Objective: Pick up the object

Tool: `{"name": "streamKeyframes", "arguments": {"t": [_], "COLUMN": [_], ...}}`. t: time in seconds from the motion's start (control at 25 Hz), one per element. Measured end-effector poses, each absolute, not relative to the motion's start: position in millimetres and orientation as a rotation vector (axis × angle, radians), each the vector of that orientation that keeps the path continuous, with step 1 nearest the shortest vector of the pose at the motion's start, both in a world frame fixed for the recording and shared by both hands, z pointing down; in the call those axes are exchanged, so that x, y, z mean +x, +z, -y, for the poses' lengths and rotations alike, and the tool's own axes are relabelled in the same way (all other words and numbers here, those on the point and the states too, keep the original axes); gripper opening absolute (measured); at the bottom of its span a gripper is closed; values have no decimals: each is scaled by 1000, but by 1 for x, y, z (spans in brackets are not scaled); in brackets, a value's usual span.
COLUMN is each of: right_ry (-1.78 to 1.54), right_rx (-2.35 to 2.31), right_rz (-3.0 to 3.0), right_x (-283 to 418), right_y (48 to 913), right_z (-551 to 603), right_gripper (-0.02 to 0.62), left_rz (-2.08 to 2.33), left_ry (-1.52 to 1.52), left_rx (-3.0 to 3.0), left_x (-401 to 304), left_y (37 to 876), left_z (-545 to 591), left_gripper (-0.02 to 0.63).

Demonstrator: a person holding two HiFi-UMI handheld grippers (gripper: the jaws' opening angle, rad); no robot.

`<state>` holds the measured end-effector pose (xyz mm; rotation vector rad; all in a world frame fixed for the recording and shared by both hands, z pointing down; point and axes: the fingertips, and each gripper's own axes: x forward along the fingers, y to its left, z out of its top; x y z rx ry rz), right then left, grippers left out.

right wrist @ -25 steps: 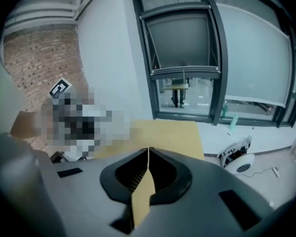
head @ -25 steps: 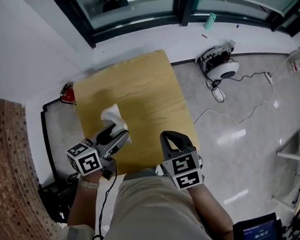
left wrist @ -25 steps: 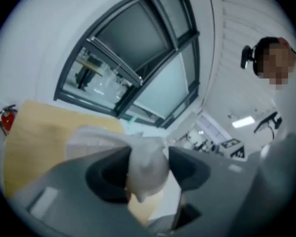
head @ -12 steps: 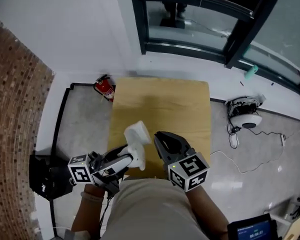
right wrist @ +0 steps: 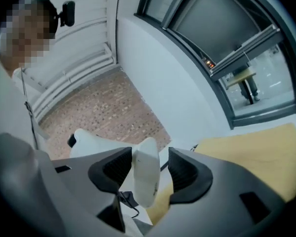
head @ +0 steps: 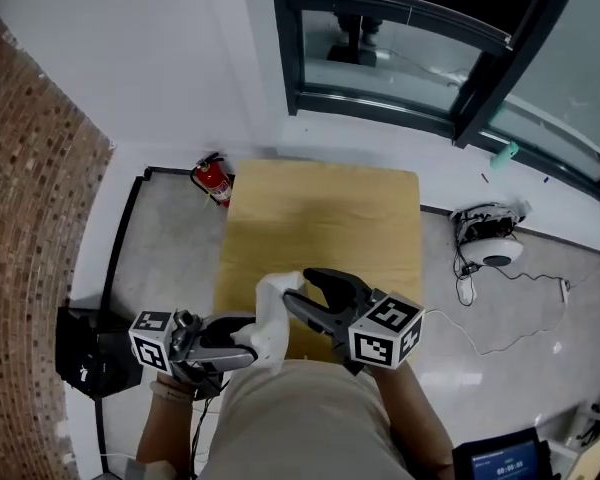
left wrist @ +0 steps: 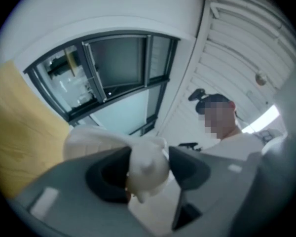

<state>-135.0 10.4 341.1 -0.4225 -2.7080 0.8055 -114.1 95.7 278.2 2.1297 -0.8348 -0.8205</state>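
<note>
Closest in the head view are the person's beige trousers (head: 300,423), and just above them the two grippers meet over one thing. The object (head: 273,313) is a white, smooth, matt, soft-looking lump with rounded lobes and a few folds; what it is made of I cannot tell. It hangs in the air between the grippers, over the near edge of a mustard-yellow square tabletop (head: 320,208), touching nothing but the jaws.

The left gripper (left wrist: 149,154) has it pinched: both dark pads press into a bulging white knob, and a broader lobe spreads out to the left behind the jaws.

The right gripper (right wrist: 150,154) has just been opening its jaws, which now stand wide. A flat, tongue-shaped lobe of the object stands upright between them, lying against one pad with a clear gap to the other, so it is not gripped there.

Farther off, a red fire extinguisher (head: 212,176) leans at the tabletop's far left corner. A brown brick wall (head: 25,218) rises on the left. A white round device (head: 492,246) with loose cables lies on the grey floor to the right. Beyond is a dark-framed window (head: 400,53).
</note>
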Motion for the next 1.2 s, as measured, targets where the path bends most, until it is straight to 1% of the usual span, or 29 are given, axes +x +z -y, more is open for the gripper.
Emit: {"name": "streamKeyframes", "arguments": {"t": [0.08, 0.12, 0.2, 0.24, 0.32, 0.6, 0.76, 0.88, 1.0, 1.2], "right_ry": [880, 883, 811, 764, 707, 611, 491, 351, 238, 283], "right_rx": [-514, -529, -493, -458, -378, -75, 25, 120, 229, 251], "right_rz": [2706, 2709, 2722, 2730, 2754, 2905, 3077, 3161, 3123, 3098], "right_x": [-129, -127, -124, -123, -123, -119, -113, -108, -109, -129], "right_y": [333, 331, 332, 333, 334, 315, 280, 260, 259, 262], "right_z": [-12, -12, -7, -4, 6, 36, 46, 52, 58, 59], "right_gripper": [216, 206, 197, 176, 176, 166, 162, 161, 158, 156], "left_rz": [778, 756, 725, 721, 745, 914, 894, 884, 964, 1002], "left_ry": [-821, -821, -829, -836, -859, -1136, -1282, -1374, -1337, -1323], "left_rx": [2160, 2165, 2149, 2134, 2109, 2034, 2019, 1951, 1962, 1962], "left_x": [-110, -108, -108, -108, -112, -144, -149, -155, -156, -172], "left_y": [274, 274, 276, 278, 282, 272, 256, 250, 247, 245], "left_z": [-97, -96, -91, -88, -81, -58, -54, -47, -39, -41], "left_gripper": [245, 245, 245, 247, 246, 249, 249, 265, 273, 273]}}
